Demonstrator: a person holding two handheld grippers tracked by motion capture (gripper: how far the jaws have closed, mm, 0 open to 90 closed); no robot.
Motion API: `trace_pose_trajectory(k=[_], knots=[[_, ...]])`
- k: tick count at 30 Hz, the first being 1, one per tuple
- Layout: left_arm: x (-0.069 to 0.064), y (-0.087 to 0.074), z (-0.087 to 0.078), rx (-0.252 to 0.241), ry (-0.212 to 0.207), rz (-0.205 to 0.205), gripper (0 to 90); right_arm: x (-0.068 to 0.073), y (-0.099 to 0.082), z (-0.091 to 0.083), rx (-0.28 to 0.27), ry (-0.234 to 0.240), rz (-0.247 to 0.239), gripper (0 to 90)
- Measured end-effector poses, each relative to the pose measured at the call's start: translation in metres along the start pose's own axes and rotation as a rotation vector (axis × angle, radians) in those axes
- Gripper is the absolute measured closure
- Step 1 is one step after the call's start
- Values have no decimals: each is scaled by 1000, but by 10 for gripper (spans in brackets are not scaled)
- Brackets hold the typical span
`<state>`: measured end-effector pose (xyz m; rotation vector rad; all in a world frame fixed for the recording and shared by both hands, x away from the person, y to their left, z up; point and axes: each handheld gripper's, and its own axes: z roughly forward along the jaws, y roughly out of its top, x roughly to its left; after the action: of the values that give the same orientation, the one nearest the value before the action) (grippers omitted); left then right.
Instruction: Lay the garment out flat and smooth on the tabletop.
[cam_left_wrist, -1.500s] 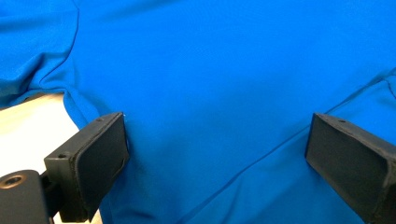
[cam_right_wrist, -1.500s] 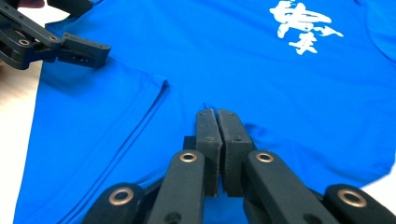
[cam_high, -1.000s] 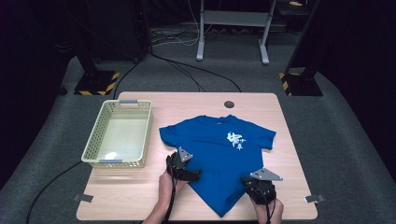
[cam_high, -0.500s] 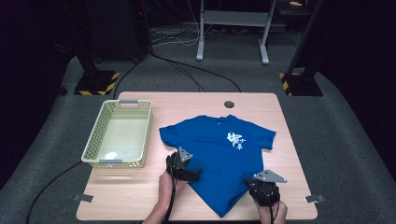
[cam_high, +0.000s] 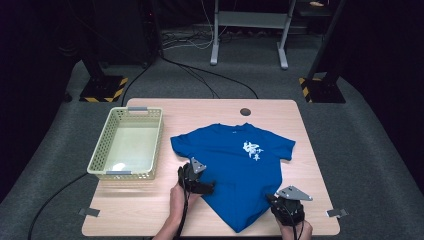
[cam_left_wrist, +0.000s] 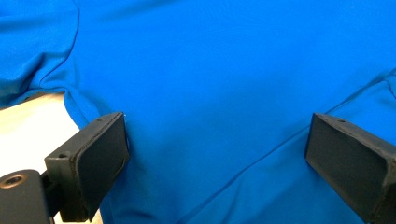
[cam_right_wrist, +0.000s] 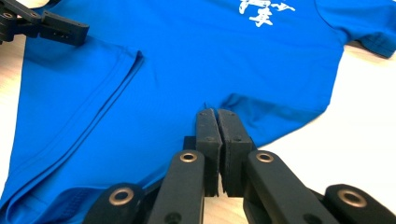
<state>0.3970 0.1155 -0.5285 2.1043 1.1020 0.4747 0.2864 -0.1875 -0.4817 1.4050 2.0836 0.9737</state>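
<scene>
At the near edge of the table (cam_high: 150, 220), the right gripper (cam_right_wrist: 217, 114) has its jaws clenched on the hem of the blue shirt (cam_high: 235, 165), a small fold of cloth pinched at the tips. Just beyond, the left gripper (cam_left_wrist: 215, 149) rests on the shirt's left side with jaws spread wide, gripping nothing. The shirt lies flat mid-table, print up, with a pale basket (cam_high: 100, 159) well to its left.
</scene>
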Motion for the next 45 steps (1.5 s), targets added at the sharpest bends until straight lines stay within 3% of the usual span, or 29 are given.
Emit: trace_pose_trajectory(k=[20,31,34,38,41,45], knots=[[0,0,0,0,1,0,56,-6,-32,-28,-9,-34,66,877],[0,0,0,0,2,-1,56,-12,-43,-63,62,-40,39,825],[0,0,0,0,3,-1,57,-14,-47,-72,75,-39,49,777],[0,0,0,0,3,-1,57,-21,-48,-81,54,-65,78,598],[0,0,0,0,3,0,57,-29,-42,-68,32,-94,92,433],[0,0,0,0,3,-1,57,-44,-24,-28,1,-94,80,260]])
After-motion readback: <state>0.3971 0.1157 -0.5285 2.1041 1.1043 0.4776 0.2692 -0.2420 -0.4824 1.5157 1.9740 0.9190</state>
